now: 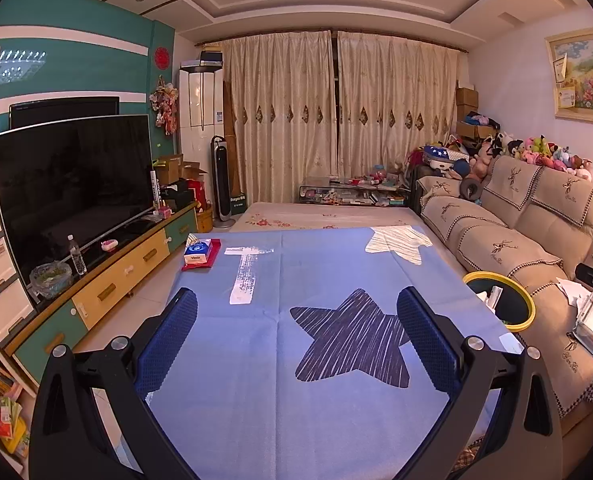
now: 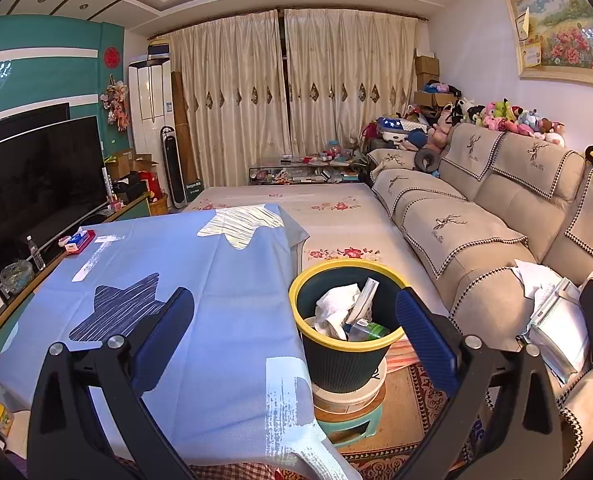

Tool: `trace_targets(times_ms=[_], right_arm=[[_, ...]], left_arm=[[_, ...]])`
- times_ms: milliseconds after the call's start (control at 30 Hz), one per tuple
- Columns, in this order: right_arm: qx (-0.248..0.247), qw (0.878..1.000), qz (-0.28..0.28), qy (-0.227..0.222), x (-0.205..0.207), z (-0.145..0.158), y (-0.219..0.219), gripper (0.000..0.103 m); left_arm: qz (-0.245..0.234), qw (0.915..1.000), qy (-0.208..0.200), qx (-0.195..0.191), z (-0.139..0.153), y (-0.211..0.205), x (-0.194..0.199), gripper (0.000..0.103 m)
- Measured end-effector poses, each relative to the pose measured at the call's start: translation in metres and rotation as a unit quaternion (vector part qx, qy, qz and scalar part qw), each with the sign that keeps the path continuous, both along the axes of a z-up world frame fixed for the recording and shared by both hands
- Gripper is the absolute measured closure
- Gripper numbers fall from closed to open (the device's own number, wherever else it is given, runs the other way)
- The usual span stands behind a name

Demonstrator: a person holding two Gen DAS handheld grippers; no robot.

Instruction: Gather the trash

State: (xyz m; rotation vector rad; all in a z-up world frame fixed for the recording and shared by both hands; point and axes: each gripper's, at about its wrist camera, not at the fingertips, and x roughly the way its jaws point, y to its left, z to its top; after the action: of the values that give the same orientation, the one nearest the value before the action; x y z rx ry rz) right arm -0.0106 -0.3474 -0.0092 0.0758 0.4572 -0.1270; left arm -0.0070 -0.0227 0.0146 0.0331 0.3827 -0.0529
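Hovering over the blue cloth point(image 1: 296, 400), the left gripper point(image 1: 296, 332) has its jaws spread wide and nothing between them, just the dark star point(image 1: 348, 340) printed on the fabric showing through the gap. Over on the other side, the right gripper point(image 2: 296, 324) is wide apart too, empty, with the bin point(image 2: 342, 356) sitting right between its fingers in that view.

And there's the trash: crumpled white paper point(image 2: 334, 308), a flat white wrapper standing on end and something green are all inside the bin, dark body with a yellow rim, perched on a white tub point(image 2: 350, 394) that sits on a green stool point(image 2: 348, 420) just beside the table's edge. From the left camera you catch only part of that yellow rim past the cloth's right edge.

The cloth itself looks bare across the middle, with a pale star point(image 1: 396, 242) at the far right corner and a white painted stripe point(image 1: 246, 272) further left. At the far left corner a tissue pack point(image 1: 197, 252) lies on something red and flat.

Round the room: a big TV point(image 1: 72, 188) on a low cabinet to the left, a water bottle point(image 1: 77, 256) standing in front of it, closed cream curtains point(image 1: 336, 116) along the back wall, and a beige sofa point(image 2: 476, 232) on the right with plush toys point(image 2: 508, 116) lined along its top. Loose papers point(image 2: 552, 308) are piled on the near sofa seat.
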Motion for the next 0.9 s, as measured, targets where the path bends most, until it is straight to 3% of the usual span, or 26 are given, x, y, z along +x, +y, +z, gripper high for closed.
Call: trace_targets(times_ms=[900], right_arm=[[0.008,1.000,-0.001,0.010,0.0048,-0.0061,-0.0063,0.007]], left_arm=[[-0.012,0.9998,0.007,0.010,-0.0001,-0.0102,0.0072,0.005]])
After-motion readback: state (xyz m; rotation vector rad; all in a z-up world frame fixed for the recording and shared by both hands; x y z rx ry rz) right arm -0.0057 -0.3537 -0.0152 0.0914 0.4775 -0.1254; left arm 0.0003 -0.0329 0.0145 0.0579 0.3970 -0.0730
